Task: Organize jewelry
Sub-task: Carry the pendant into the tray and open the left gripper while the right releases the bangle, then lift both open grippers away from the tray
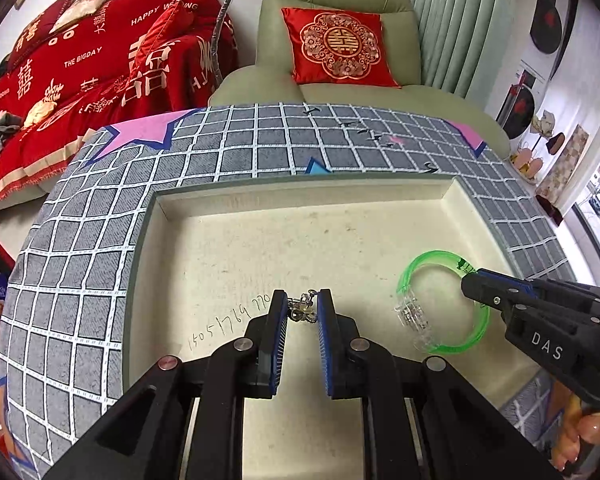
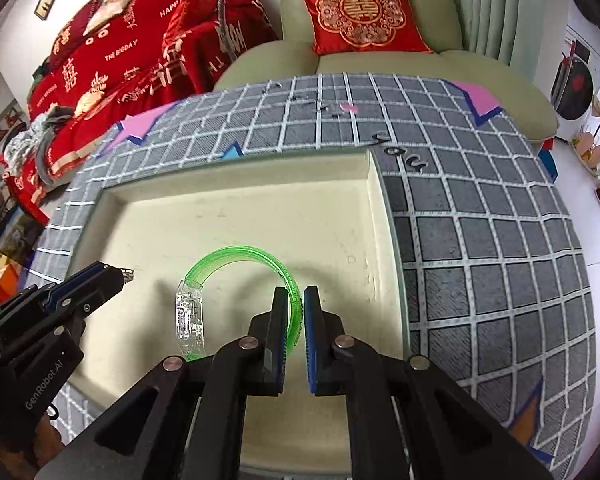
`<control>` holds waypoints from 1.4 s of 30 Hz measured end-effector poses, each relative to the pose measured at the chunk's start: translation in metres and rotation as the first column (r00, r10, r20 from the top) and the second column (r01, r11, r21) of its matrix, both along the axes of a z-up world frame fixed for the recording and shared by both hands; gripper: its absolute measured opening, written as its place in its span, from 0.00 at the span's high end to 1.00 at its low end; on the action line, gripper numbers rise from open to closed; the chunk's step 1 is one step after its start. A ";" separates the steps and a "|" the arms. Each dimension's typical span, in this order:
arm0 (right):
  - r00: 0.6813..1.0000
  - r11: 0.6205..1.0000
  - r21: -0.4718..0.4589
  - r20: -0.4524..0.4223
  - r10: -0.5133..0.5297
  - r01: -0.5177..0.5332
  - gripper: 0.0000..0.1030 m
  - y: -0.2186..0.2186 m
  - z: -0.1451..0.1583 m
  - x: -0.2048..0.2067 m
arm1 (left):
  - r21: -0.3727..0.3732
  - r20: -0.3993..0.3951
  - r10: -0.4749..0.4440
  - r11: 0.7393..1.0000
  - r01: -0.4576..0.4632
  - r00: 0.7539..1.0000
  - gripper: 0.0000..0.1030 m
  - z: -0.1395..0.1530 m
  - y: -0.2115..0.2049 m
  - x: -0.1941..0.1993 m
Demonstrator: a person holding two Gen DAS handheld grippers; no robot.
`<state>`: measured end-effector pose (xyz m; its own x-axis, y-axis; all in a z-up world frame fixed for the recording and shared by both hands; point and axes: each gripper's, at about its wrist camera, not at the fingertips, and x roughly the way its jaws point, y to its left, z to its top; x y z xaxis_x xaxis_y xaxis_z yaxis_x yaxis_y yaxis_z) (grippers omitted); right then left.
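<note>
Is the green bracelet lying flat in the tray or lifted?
Lifted on edge: the right tongs pinch the green bracelet above the tray.

Your green translucent bangle [image 2: 260, 264], with its clear plastic clasp block [image 2: 189, 316], stands on edge over the cream tray [image 2: 236, 216]. Your small silvery trinket [image 1: 303, 309] is a tangle of metal hanging just above the tray floor.

Green bracelet [image 2: 260, 264]; cream tray [image 1: 300, 240]; grey white-gridded cloth [image 2: 480, 240].

Both wrist views look down close, sharing the tray [image 1: 452, 196].
</note>
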<state>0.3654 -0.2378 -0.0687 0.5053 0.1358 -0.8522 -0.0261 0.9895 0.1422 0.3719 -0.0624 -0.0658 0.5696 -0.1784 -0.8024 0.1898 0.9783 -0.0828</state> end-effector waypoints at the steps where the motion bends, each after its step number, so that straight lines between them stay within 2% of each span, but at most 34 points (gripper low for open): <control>1: 1.000 1.000 -0.003 -0.003 0.000 0.000 0.92 0.000 -0.003 0.001 | 0.011 0.000 0.001 1.000 -0.001 1.000 0.74 -0.002 -0.001 0.000; 10: 1.000 1.000 -0.001 -0.022 -0.001 0.001 0.92 -0.003 -0.015 0.001 | 0.100 -0.010 0.015 0.995 -0.014 1.000 0.74 -0.017 -0.008 -0.001; 14: 1.000 1.000 -0.007 -0.023 -0.001 0.001 0.91 -0.001 -0.014 0.003 | 0.095 -0.019 0.015 0.995 -0.013 1.000 0.74 -0.015 -0.008 -0.002; 15: 1.000 1.000 -0.004 -0.025 0.000 0.000 0.89 -0.001 -0.014 0.003 | 0.098 -0.012 0.018 0.995 -0.016 1.000 0.74 -0.014 -0.008 -0.003; 17: 1.000 1.000 0.002 -0.023 0.002 -0.002 0.71 0.000 -0.012 0.003 | 0.103 0.001 0.021 0.994 -0.021 1.000 0.74 -0.011 -0.007 -0.005; 18: 1.000 1.000 0.008 -0.015 -0.001 0.001 0.51 0.000 -0.010 0.002 | 0.100 0.006 0.025 0.995 -0.025 1.000 0.74 -0.009 -0.007 -0.005; 19: 1.000 1.000 0.018 -0.004 -0.004 0.004 0.44 -0.001 -0.007 0.001 | 0.096 0.011 0.030 0.995 -0.031 0.999 0.74 -0.007 -0.005 -0.005; 24: 0.998 0.997 0.077 0.059 -0.023 0.018 0.44 -0.008 0.020 -0.009 | 0.062 0.022 0.044 0.997 -0.045 0.999 0.73 0.001 0.001 -0.005; 25: 0.997 0.996 0.087 0.070 -0.024 0.018 0.44 -0.009 0.025 -0.012 | 0.049 0.027 0.043 0.998 -0.044 0.999 0.65 0.003 0.002 -0.006; 26: 0.997 0.996 0.093 0.079 -0.026 0.018 0.44 -0.010 0.031 -0.015 | 0.041 0.032 0.046 0.998 -0.047 0.998 0.49 0.006 0.004 -0.006; 27: 0.996 0.995 0.098 0.088 -0.028 0.019 0.44 -0.009 0.036 -0.018 | 0.031 0.042 0.055 0.998 -0.057 0.998 0.00 0.009 0.006 -0.008; 29: 0.994 0.993 0.113 0.104 -0.033 0.021 0.43 -0.012 0.046 -0.026 | 0.008 0.102 0.083 0.996 -0.084 0.991 0.00 0.020 0.009 -0.016; 34: 0.991 0.990 0.138 0.127 -0.045 0.027 0.42 -0.018 0.062 -0.047 | 0.016 0.131 0.054 0.998 -0.056 0.990 0.00 0.040 0.003 -0.028; 35: 0.991 0.989 0.143 0.129 -0.047 0.028 0.40 -0.018 0.063 -0.052 | 0.018 0.143 0.051 0.998 -0.054 0.988 0.00 0.044 0.002 -0.034; 37: 0.990 0.987 0.157 0.131 -0.051 0.030 0.28 -0.020 0.067 -0.062 | 0.026 0.165 0.048 0.998 -0.053 0.985 0.00 0.054 0.003 -0.049; 42: 0.989 0.986 0.167 0.143 -0.043 0.018 0.22 -0.019 0.074 -0.092 | 0.041 0.195 0.033 0.998 -0.042 0.980 0.00 0.066 0.013 -0.090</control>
